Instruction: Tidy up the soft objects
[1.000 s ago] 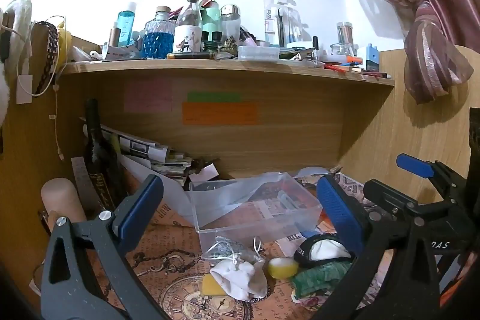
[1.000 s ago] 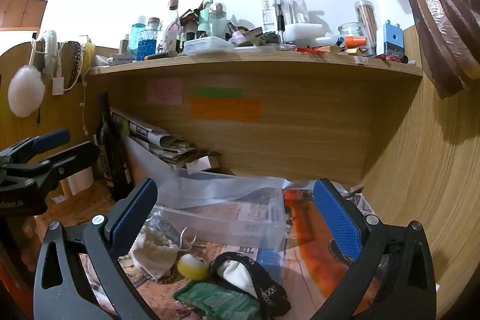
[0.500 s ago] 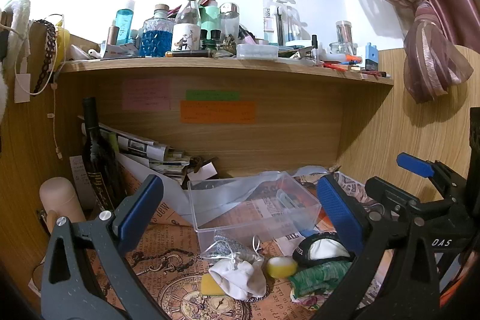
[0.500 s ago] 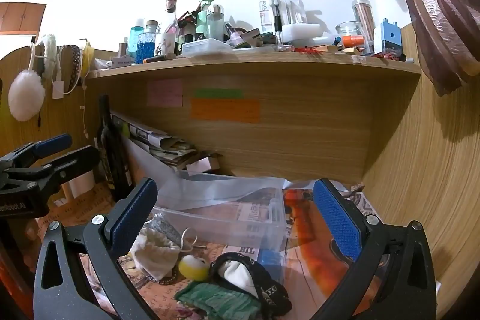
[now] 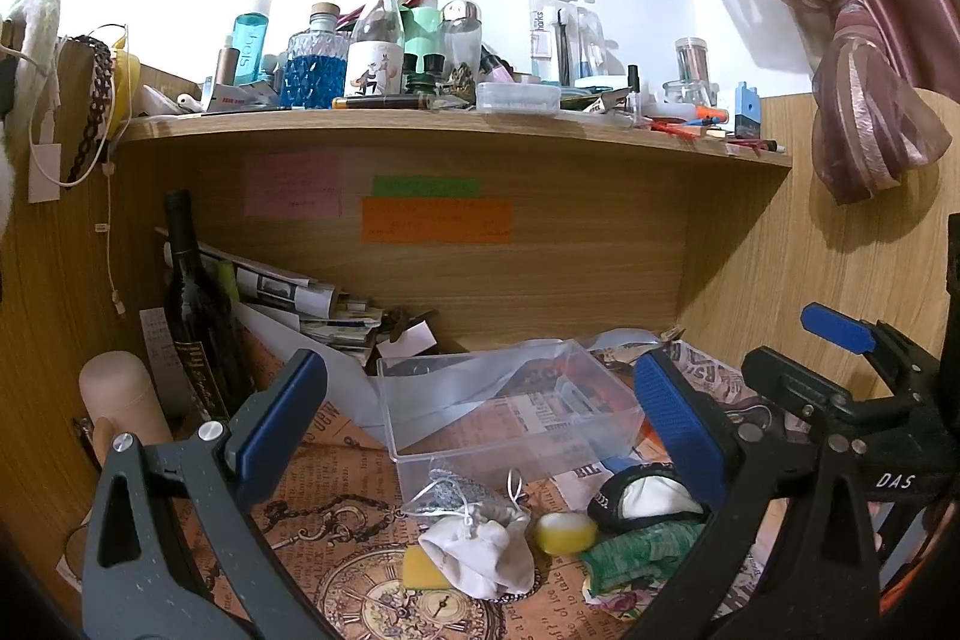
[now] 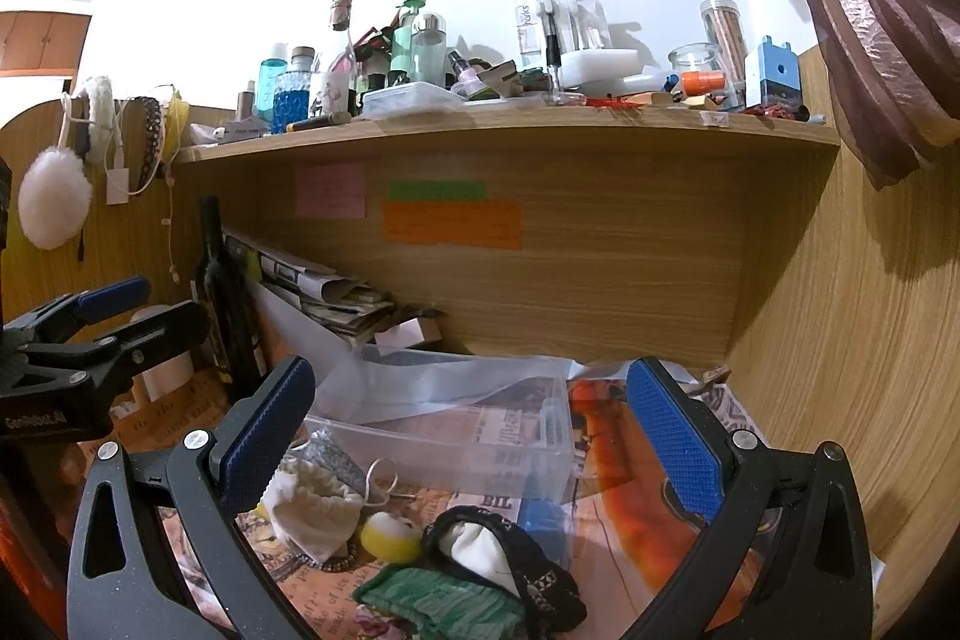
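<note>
A pile of soft things lies on the desk in front of a clear plastic box [image 5: 510, 412] [image 6: 456, 436]: a white drawstring pouch [image 5: 480, 550] [image 6: 315, 508], a silver mesh pouch [image 5: 456, 496], a yellow sponge ball [image 5: 564, 532] [image 6: 390, 535], a flat yellow sponge [image 5: 420, 574], a black-and-white pouch [image 5: 642, 496] [image 6: 504, 556] and a green cloth [image 5: 636, 550] [image 6: 444, 604]. My left gripper [image 5: 480, 418] is open and empty above the pile. My right gripper [image 6: 474, 424] is open and empty, also above it, and shows at the right of the left wrist view [image 5: 840, 370].
A dark wine bottle [image 5: 192, 316] and stacked newspapers [image 5: 300, 304] stand at the back left. A pink cylinder [image 5: 120, 400] is at the left. A crowded shelf [image 5: 456, 124] of bottles hangs overhead. Wooden walls close both sides. A curtain [image 5: 864, 118] hangs at the right.
Both views have shifted slightly, as both grippers drift a little. Nothing on the desk has moved and both grippers stay open.
</note>
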Tool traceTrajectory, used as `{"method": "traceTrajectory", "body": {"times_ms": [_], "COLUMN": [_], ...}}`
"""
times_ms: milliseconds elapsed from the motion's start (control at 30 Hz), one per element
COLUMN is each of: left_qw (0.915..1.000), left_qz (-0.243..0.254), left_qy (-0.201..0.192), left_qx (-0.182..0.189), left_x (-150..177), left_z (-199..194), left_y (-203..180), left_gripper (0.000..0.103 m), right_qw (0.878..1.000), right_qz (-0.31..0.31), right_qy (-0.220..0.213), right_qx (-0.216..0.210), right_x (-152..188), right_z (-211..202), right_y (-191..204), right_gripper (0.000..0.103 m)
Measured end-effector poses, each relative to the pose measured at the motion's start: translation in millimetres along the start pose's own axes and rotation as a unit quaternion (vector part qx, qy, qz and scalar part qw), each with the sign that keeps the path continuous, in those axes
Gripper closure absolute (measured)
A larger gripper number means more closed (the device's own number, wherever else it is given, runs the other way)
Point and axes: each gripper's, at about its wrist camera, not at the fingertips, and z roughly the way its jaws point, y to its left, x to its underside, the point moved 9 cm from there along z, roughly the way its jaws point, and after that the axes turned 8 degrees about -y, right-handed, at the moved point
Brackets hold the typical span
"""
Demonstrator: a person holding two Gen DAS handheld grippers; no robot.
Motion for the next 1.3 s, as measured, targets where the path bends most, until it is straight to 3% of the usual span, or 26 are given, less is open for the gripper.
{"method": "traceTrajectory", "body": {"times_ms": [1300], "left_qw": [1.0000], "left_qz": [-0.003], "left_qy": [-0.002], "left_qx": [-0.002], "left_x": [-0.7], "left_z": [-0.9], "left_y": [3.1], "left_gripper": [0.000], "right_qw": [1.000], "right_qz": [0.005], "right_qy": [-0.003], "right_qx": [-0.005], "right_x": [0.6], "right_z": [3.3], "right_y": [1.6], "right_gripper": [0.000]}}
